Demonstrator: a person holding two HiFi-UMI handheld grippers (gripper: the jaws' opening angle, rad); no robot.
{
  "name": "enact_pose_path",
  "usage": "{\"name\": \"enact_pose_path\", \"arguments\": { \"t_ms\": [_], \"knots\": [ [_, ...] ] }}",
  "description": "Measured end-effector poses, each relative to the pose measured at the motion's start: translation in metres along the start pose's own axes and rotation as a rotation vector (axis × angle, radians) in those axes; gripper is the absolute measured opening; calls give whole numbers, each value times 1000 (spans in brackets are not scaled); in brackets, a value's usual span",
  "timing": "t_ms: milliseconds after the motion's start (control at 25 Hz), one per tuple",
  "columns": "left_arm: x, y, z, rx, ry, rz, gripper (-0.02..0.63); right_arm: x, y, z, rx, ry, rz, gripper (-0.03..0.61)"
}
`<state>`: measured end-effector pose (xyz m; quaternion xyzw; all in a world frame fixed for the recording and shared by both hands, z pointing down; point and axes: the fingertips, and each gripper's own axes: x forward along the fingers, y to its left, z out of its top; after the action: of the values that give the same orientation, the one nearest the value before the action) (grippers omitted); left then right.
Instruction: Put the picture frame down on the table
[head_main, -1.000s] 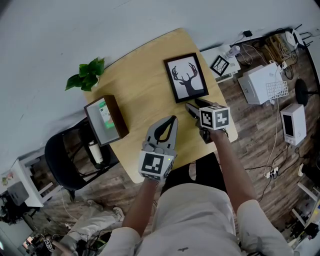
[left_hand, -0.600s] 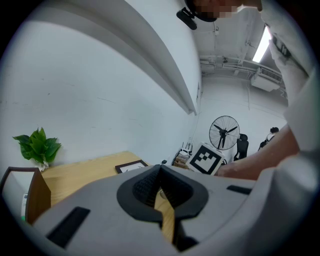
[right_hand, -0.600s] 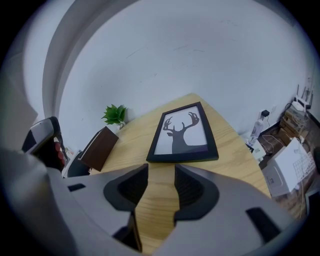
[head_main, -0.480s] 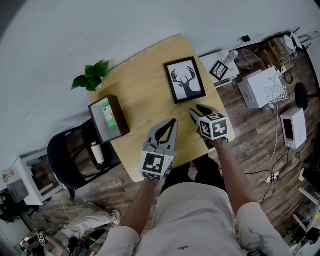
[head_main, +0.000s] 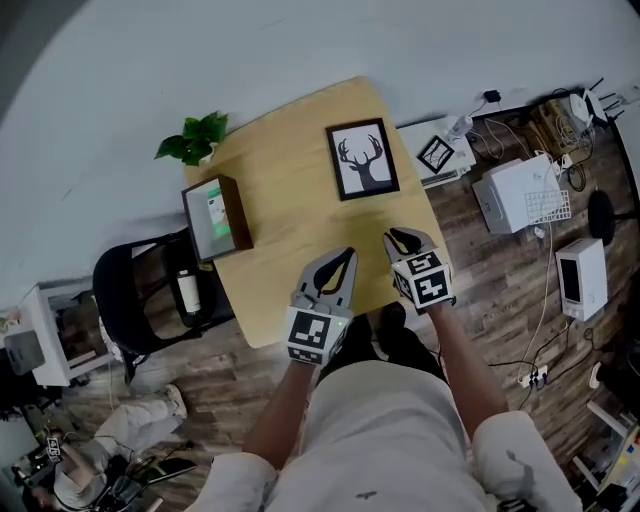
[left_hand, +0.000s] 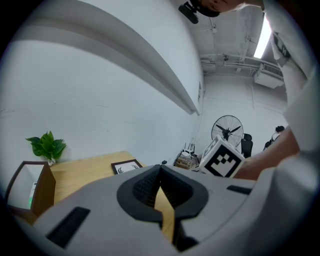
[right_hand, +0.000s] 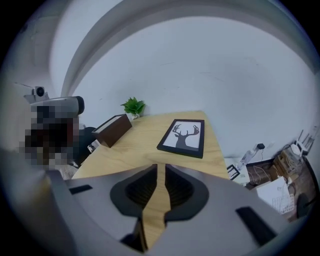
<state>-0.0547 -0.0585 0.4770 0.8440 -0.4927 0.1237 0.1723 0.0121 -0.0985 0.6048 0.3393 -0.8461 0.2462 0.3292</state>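
The black picture frame (head_main: 362, 160) with a deer print lies flat on the wooden table (head_main: 290, 200), towards its far right corner. It also shows in the right gripper view (right_hand: 182, 137) and small in the left gripper view (left_hand: 125, 166). My right gripper (head_main: 390, 238) hovers over the near table edge, well short of the frame. Its jaws have just been closing and stand all but together, with nothing between them (right_hand: 161, 167). Beside it on the left, my left gripper (head_main: 348, 255) is shut and empty (left_hand: 160, 167).
A brown box (head_main: 222, 220) stands at the table's left edge, with a small green plant (head_main: 195, 138) behind it. A black chair (head_main: 130, 300) sits left of the table. White devices (head_main: 525, 185), cables and a small frame (head_main: 437, 155) lie on the floor at right.
The right gripper has drawn back from the frame's near edge, rolled, and its jaws have closed. The left gripper has also pulled back slightly. The frame stays flat on the table.
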Motion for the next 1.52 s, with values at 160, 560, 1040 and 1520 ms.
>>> {"name": "enact_pose_path", "arguments": {
  "t_ms": [160,560,1040,1520],
  "knots": [
    [-17,-20,1,1,-12,45,6,-30,15,-4,-60,-33,22,48],
    [-57,-70,13,-6,-66,134,6,-106,40,-7,-181,-131,63,18],
    [-90,-129,20,12,-116,176,6,-187,58,-6,-265,-264,91,2],
    [-113,-151,27,17,-155,214,6,-241,72,0,-294,-362,116,0]
  ]
}}
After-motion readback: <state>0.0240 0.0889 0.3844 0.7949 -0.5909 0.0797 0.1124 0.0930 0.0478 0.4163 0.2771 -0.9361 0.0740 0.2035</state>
